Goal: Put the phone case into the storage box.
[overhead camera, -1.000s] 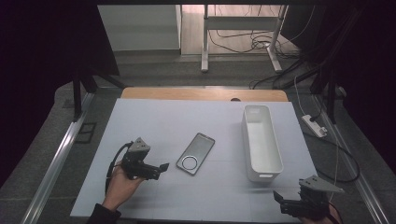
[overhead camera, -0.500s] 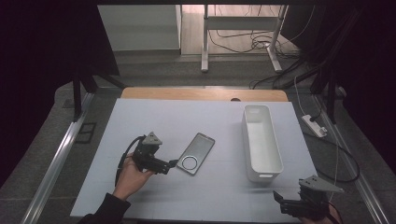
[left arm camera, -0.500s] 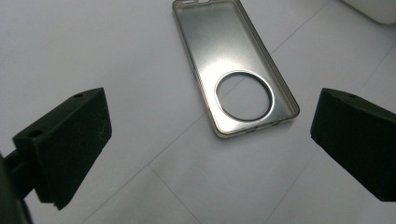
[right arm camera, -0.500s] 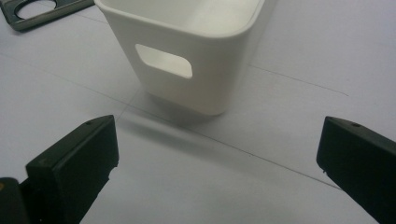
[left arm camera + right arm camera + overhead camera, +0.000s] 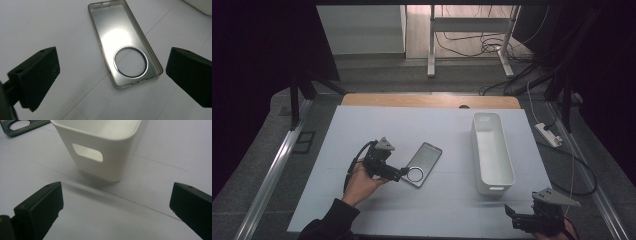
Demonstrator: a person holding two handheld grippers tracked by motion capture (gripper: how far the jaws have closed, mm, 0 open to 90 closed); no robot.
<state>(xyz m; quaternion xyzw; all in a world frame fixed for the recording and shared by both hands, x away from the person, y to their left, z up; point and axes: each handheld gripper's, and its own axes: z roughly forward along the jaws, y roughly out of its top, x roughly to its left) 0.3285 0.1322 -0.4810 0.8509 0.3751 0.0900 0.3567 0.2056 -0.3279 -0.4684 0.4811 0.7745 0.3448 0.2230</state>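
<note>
- Phone case (image 5: 424, 163) lies flat mid-tabletop (image 5: 452, 210), left of the white bin (image 5: 492, 150).
- Left tongs (image 5: 404, 173) gape wide at its near end, not gripping.
- Right tongs (image 5: 511, 212) hang open near the bin's near end.

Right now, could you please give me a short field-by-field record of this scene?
surface: white table
item in hand's reach: clear phone case, lying flat, inside up, ring cutout at near end
container: white bin, empty, to the right of the case
left gripper: open, jaws at the case's near end, not yet gripping
right gripper: open, near table's front edge, facing the bin's handle end
</note>
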